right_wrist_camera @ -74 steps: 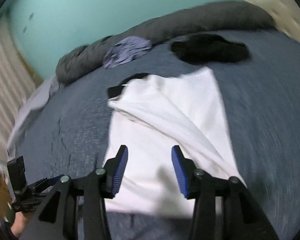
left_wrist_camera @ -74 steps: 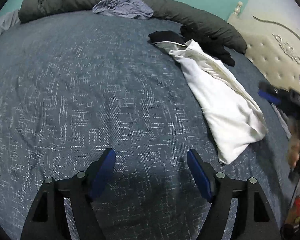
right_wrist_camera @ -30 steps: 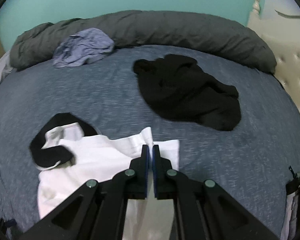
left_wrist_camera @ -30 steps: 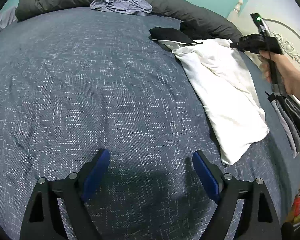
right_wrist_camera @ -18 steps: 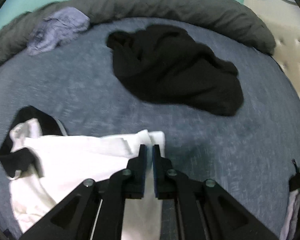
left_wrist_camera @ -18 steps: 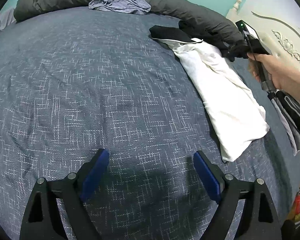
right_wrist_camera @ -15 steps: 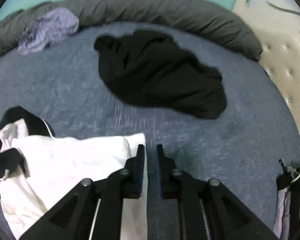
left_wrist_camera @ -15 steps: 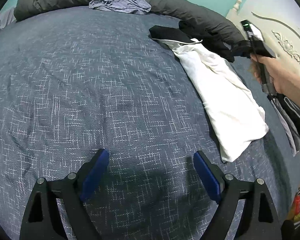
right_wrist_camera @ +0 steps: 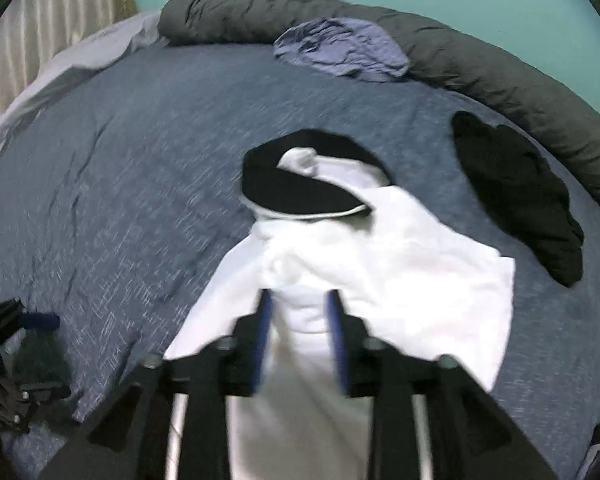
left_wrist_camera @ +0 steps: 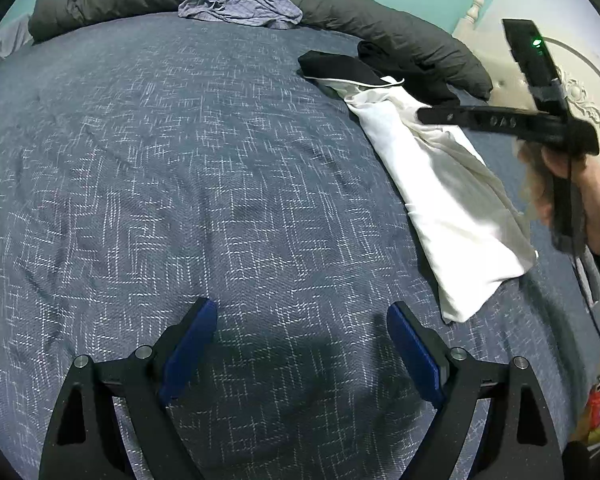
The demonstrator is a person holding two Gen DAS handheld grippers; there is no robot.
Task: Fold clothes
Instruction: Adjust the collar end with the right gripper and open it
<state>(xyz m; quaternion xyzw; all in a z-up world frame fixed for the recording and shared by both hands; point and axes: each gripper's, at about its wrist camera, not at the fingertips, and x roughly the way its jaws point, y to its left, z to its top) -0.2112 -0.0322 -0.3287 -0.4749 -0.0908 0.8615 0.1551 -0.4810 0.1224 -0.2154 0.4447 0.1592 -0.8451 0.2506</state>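
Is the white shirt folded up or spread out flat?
Folded, partly. The white shirt lies doubled lengthwise into a long strip on the blue bedspread, its black collar end still sticking out. It isn't a neat small bundle yet.

The bedspread [left_wrist_camera: 180, 168] is matt woven cloth, blue flecked white. The white garment [right_wrist_camera: 400, 280] is smooth, soft cloth. The dark quilt [left_wrist_camera: 380, 28] along the far edge looks puffy, matt.
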